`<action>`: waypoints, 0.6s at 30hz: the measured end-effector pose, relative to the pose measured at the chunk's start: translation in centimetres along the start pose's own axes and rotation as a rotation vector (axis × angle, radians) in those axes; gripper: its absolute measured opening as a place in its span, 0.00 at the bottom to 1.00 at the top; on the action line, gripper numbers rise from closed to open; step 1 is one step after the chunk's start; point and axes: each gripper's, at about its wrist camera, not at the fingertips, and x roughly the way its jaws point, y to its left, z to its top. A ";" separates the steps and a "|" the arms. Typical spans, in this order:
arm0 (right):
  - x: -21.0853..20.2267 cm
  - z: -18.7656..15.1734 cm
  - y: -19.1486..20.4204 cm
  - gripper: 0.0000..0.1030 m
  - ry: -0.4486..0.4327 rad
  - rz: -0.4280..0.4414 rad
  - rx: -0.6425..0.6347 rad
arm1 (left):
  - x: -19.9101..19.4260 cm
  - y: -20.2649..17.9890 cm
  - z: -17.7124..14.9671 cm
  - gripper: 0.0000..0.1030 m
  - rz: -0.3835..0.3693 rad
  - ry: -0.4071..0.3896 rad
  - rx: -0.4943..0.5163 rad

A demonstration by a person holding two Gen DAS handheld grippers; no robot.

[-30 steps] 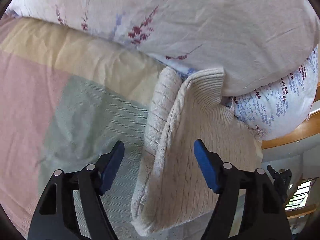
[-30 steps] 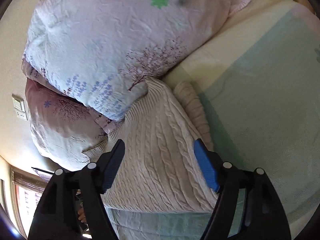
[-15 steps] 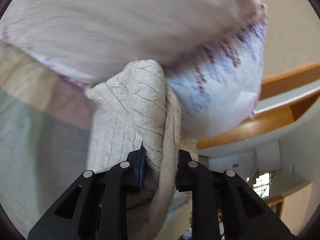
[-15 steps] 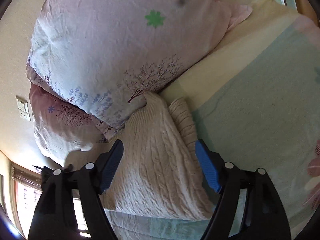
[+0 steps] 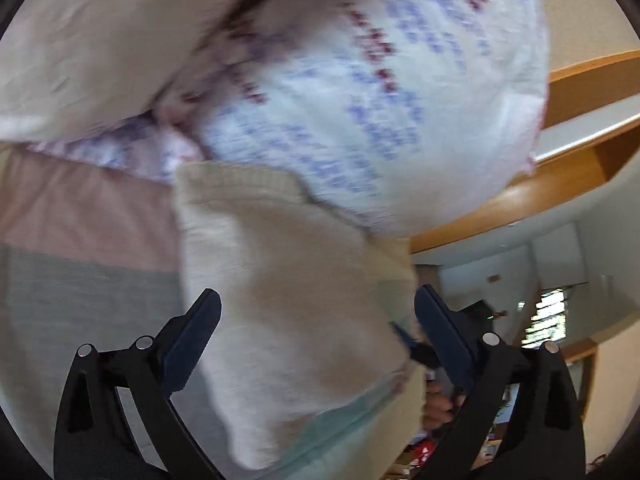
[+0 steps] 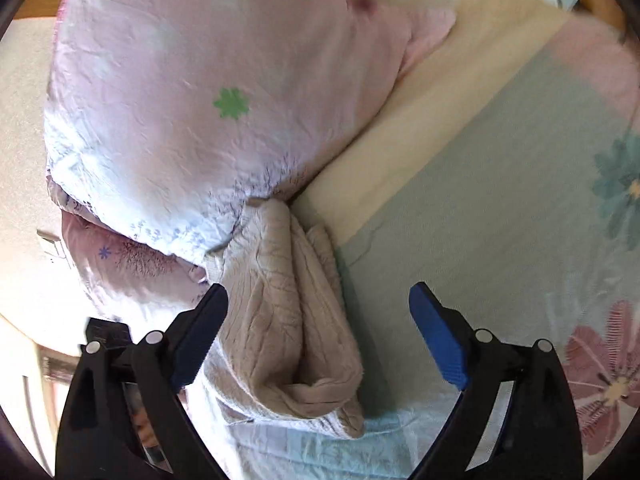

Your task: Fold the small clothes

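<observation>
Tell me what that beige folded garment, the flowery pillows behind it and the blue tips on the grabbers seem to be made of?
Beige garment: looks like knitted yarn, wool or acrylic, matte; raised cable ridges show. Flowery pillow: thin woven cloth, probably cotton, with a slight sheen, fine crinkles and a printed pattern. Blue pads: seemingly rubber or soft plastic, finely textured, set on glossy black plastic fingers.

Black gripper (image 5: 318,332) frames, blue pads (image 6: 438,338), silver screws.
</observation>
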 end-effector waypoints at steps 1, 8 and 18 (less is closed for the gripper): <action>0.9 0.3 0.0 0.89 0.034 0.020 0.005 | 0.3 1.0 -0.3 0.95 0.022 0.024 -0.017; 6.4 0.3 2.0 0.89 0.199 -0.037 -0.100 | 4.6 1.9 -2.8 0.95 0.030 0.151 -0.019; 5.4 -5.1 5.5 0.33 0.235 0.214 -0.095 | -0.5 0.3 -4.6 0.41 -0.100 0.021 0.024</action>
